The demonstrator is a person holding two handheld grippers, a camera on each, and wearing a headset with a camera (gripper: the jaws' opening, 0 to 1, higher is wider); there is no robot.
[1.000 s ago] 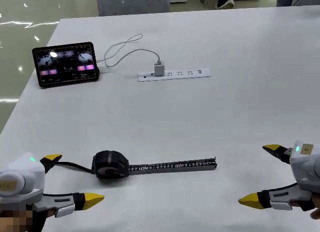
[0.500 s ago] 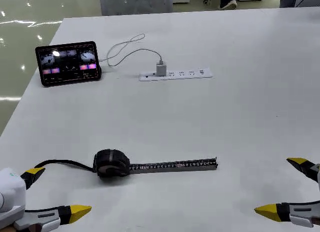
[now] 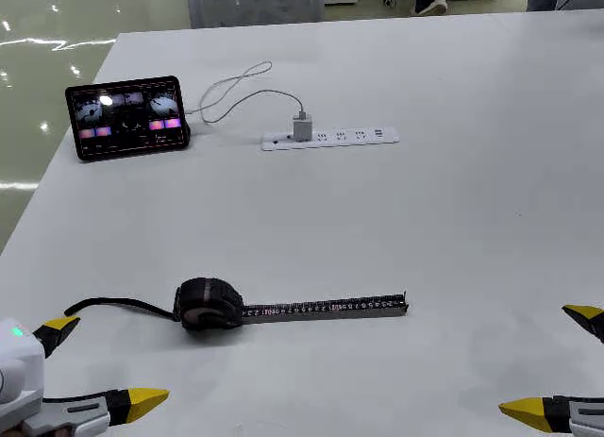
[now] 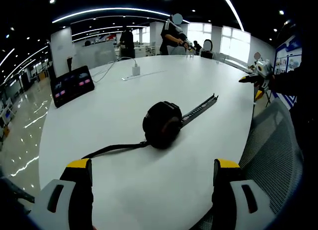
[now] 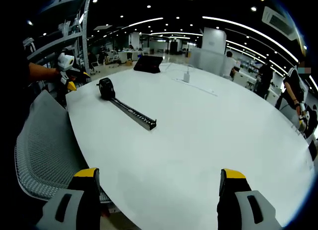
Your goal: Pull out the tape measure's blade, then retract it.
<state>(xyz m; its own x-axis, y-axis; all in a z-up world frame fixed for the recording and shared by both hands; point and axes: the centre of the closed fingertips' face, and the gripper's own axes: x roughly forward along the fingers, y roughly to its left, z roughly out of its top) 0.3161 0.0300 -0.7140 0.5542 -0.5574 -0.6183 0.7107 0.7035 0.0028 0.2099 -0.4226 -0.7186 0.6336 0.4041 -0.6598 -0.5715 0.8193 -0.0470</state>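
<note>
Tape measure: the tape measure [image 3: 208,305] lies on the white table [image 3: 425,201], near the front edge and left of centre.
Blade: the blade [image 3: 326,310] is out and flat on the table, running right from the case to its end hook [image 3: 404,303].
Strap: a black wrist strap [image 3: 118,306] trails left from the case toward the left gripper.
Left gripper: the left gripper [image 3: 106,361] is at the near left corner, just beyond the strap's end. Its jaws are spread wide and hold nothing.
Right gripper: the right gripper [image 3: 552,361] is at the near right, well apart from the hook. Its jaws are also wide apart and empty.
Stage: pulling out looks done, so retracting is likely what is left.
Handling: the case [image 4: 162,124] looks hard, rounded and dense for its size, so it may roll or slide on the smooth top. The blade looks thin and stiff lengthwise but springy, and it is likely to whip back once freed.
Where to hold: take the case across its flat sides to pin it, and pinch the blade just behind the hook to ease it home. I cannot make out a lock button.
Background: a tablet [image 3: 125,116] and a power strip [image 3: 330,137] with a charger [image 3: 301,128] sit far back, clear of the work.
</note>
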